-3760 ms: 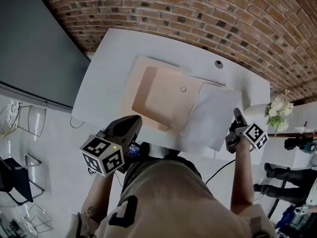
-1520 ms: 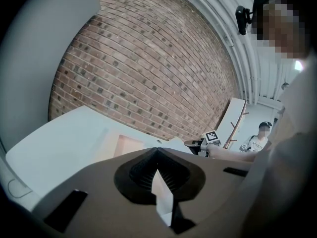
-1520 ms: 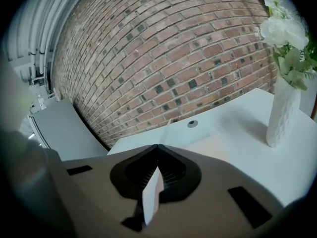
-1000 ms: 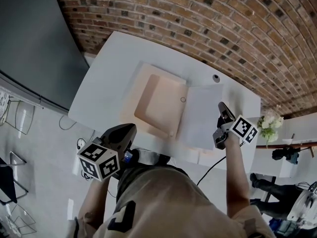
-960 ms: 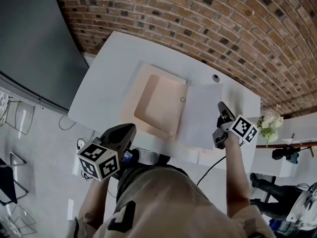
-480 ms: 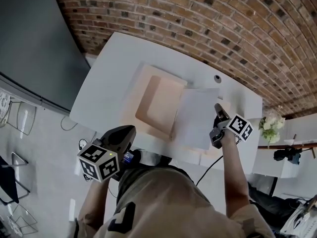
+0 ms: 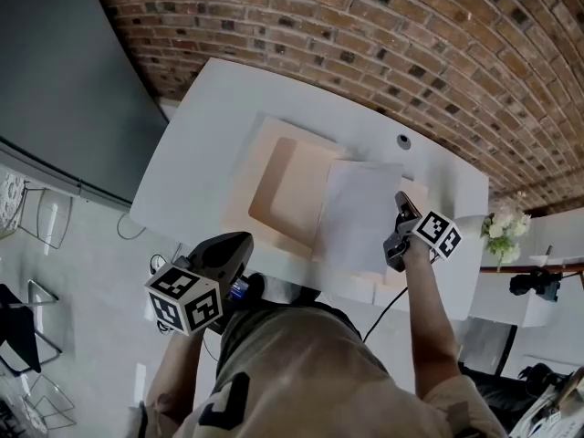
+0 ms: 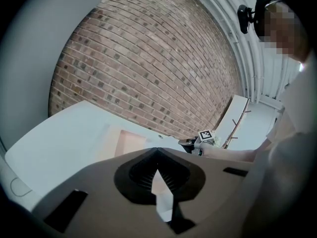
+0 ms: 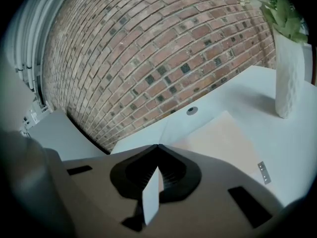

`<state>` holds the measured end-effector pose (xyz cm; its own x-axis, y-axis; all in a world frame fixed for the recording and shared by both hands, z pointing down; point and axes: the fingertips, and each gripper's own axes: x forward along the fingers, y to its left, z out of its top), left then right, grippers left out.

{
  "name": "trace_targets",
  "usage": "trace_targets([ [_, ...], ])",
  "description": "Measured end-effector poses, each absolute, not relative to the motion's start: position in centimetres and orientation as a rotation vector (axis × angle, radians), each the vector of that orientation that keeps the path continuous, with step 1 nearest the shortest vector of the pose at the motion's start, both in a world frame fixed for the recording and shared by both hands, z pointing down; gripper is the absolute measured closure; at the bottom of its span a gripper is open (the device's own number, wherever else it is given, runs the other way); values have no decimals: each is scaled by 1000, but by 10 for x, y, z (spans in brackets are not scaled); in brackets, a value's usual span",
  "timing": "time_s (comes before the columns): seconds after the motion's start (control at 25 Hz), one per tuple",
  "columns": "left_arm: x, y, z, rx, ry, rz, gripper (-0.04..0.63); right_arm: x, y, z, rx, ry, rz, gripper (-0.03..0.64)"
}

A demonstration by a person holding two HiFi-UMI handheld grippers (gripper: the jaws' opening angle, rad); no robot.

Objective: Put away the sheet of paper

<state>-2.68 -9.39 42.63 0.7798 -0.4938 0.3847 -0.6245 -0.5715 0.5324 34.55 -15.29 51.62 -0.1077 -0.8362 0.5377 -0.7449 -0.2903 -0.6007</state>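
A white sheet of paper (image 7: 356,215) hangs over the right part of an open beige folder (image 7: 278,182) on the white table (image 7: 205,117). My right gripper (image 7: 399,210) is shut on the sheet's right edge. In the right gripper view the sheet (image 9: 151,197) shows edge-on between the closed jaws of that gripper (image 9: 157,147), with the folder (image 9: 225,138) beyond. My left gripper (image 7: 239,243) stays off the table's near edge by the person's body, jaws together and holding nothing. Its own view shows this gripper (image 8: 157,150), the folder (image 8: 126,142) and the right gripper (image 8: 194,144).
A white vase of flowers (image 7: 505,222) (image 9: 290,78) stands at the table's right end. A round cable hole (image 7: 403,140) lies near the back edge, below the brick wall (image 7: 365,35). A dark panel (image 7: 55,80) stands left; a cable (image 7: 392,304) hangs from the near edge.
My right gripper has carried the sheet leftward, so it now covers more of the folder's recessed left part. The left gripper has stayed where it was.
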Motion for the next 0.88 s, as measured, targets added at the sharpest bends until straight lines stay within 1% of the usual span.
trace_targets([
  [0.32,-21,-92,426,2301,-824,288,581,342,-155,539,-2013,1712,-1368,594],
  [0.88,-35,-88,431,2285,-839,301,581,322,-163,556,-1963,1616,-1403,594],
])
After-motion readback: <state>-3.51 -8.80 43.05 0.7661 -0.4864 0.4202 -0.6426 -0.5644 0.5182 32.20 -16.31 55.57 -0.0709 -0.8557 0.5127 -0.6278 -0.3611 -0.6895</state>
